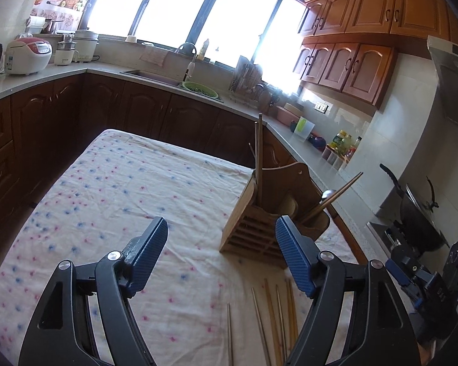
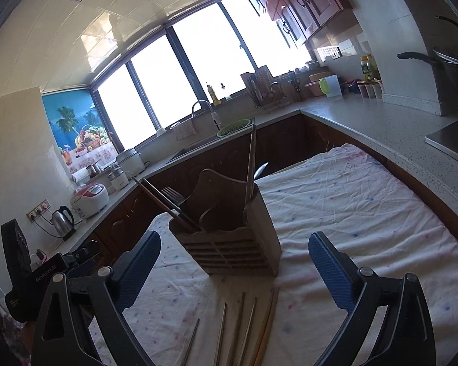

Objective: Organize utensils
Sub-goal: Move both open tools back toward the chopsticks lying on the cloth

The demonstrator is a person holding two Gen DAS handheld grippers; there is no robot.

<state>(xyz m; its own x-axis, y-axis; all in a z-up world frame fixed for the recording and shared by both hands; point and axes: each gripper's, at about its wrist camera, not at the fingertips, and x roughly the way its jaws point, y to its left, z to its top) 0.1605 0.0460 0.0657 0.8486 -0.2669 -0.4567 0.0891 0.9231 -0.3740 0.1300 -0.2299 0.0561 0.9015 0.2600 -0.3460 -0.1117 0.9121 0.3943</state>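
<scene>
A wooden utensil holder (image 1: 253,228) stands on the cloth-covered table (image 1: 122,189); it also shows in the right wrist view (image 2: 229,244). Chopsticks (image 1: 259,158), a spoon (image 1: 328,195) and a fork (image 2: 172,195) stick out of it. Several loose chopsticks (image 1: 274,320) lie on the cloth in front of it, seen too in the right wrist view (image 2: 241,329). My left gripper (image 1: 221,238) is open and empty, to the left of the holder. My right gripper (image 2: 233,253) is open and empty, with the holder between its fingers but further off.
Countertops run round the table with a sink (image 1: 155,74), a rice cooker (image 1: 27,55), a kettle (image 2: 62,221), a dish rack (image 1: 244,82) and bottles (image 1: 342,146). A wok (image 1: 418,210) sits on the stove at the right.
</scene>
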